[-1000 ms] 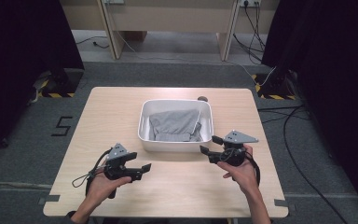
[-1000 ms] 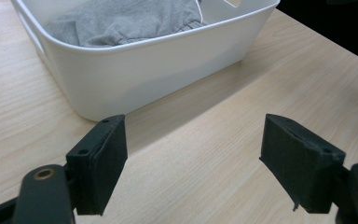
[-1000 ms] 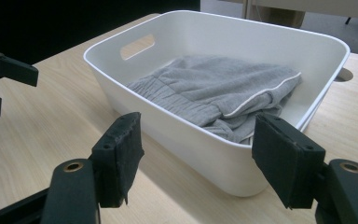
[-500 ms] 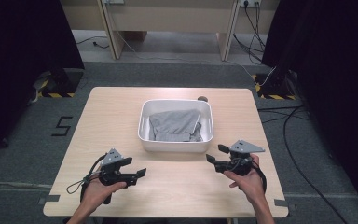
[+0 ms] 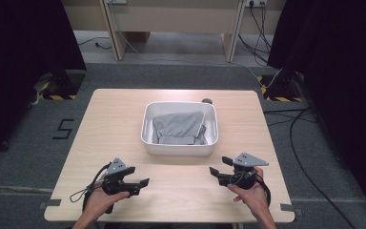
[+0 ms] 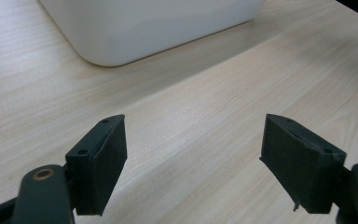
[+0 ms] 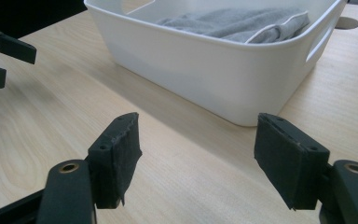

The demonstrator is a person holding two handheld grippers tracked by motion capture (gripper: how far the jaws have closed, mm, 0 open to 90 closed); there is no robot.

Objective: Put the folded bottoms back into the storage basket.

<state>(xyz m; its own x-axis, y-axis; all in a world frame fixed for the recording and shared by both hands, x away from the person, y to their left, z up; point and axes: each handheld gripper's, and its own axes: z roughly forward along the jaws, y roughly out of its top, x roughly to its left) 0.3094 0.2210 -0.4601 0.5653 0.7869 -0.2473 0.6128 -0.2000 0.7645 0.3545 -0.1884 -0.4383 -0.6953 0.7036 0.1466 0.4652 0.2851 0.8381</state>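
Observation:
A white plastic tub (image 5: pixel 179 148) stands in the middle of the wooden table with a folded grey cloth (image 5: pixel 178 125) lying inside it. My left gripper (image 5: pixel 137 175) is held near the front left of the table, open and empty, apart from the tub. At the front right, my right gripper (image 5: pixel 220 165) is likewise open with nothing between its jaws. In the left gripper view the open gripper (image 6: pixel 193 163) hovers over bare wood, the tub's wall (image 6: pixel 144 28) ahead. In the right gripper view the open gripper (image 7: pixel 198 156) faces the tub (image 7: pixel 214 65) and cloth (image 7: pixel 233 21).
A round cable hole (image 5: pixel 206 100) sits in the table just behind the tub. Bare wood (image 5: pixel 181 191) lies between the two grippers. Cables (image 5: pixel 295 143) run over the floor at the right, and dark curtains (image 5: pixel 343 71) flank the table.
Both grippers have drawn back from the tub toward the near edge of the table, both still open. The tub and cloth have not moved.

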